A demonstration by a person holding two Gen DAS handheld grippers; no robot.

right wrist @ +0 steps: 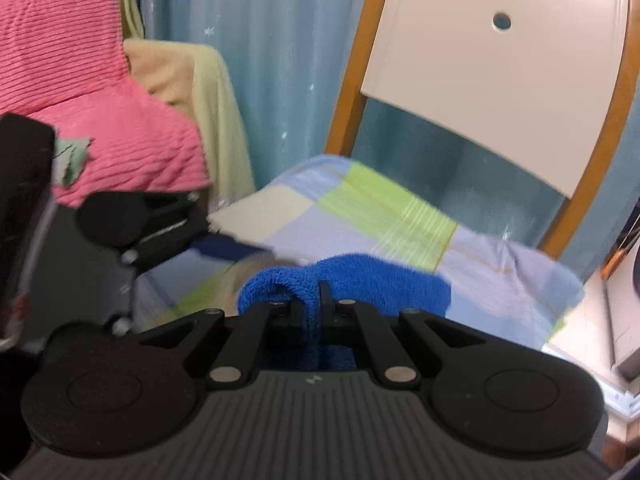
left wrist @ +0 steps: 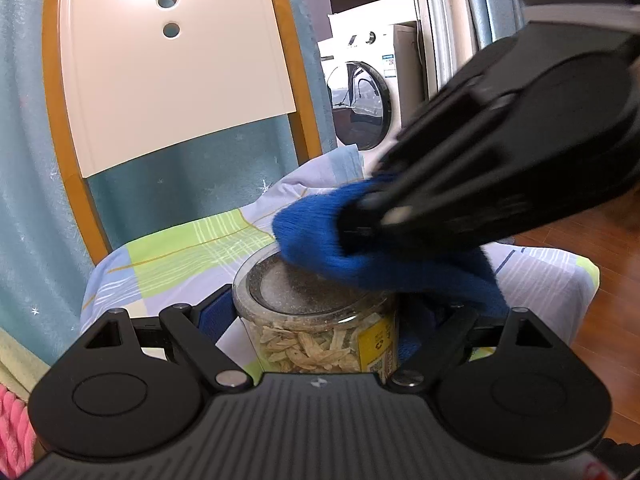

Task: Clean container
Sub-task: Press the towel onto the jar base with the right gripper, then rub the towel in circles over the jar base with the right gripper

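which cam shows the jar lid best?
Left wrist. The lid faces the camera, speckled, with the blue cloth over its right edge. In the right wrist view the cloth hides nearly all of it; only a blurred sliver shows.

Teal curtain (left wrist: 24, 160) behind a wood-framed chair (left wrist: 176, 60) at 12 o'clock, washing machine (left wrist: 368, 96) around 2, wood floor (left wrist: 580, 248) at 3, pink blanket (right wrist: 100, 92) at 9.

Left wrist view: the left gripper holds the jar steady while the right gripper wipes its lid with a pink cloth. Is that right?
Not quite: the cloth is blue, not pink, as the left wrist view shows. The rest holds: the left gripper grips the jar, and the right gripper presses the cloth onto the lid. The only pink thing is a blanket in the right wrist view.
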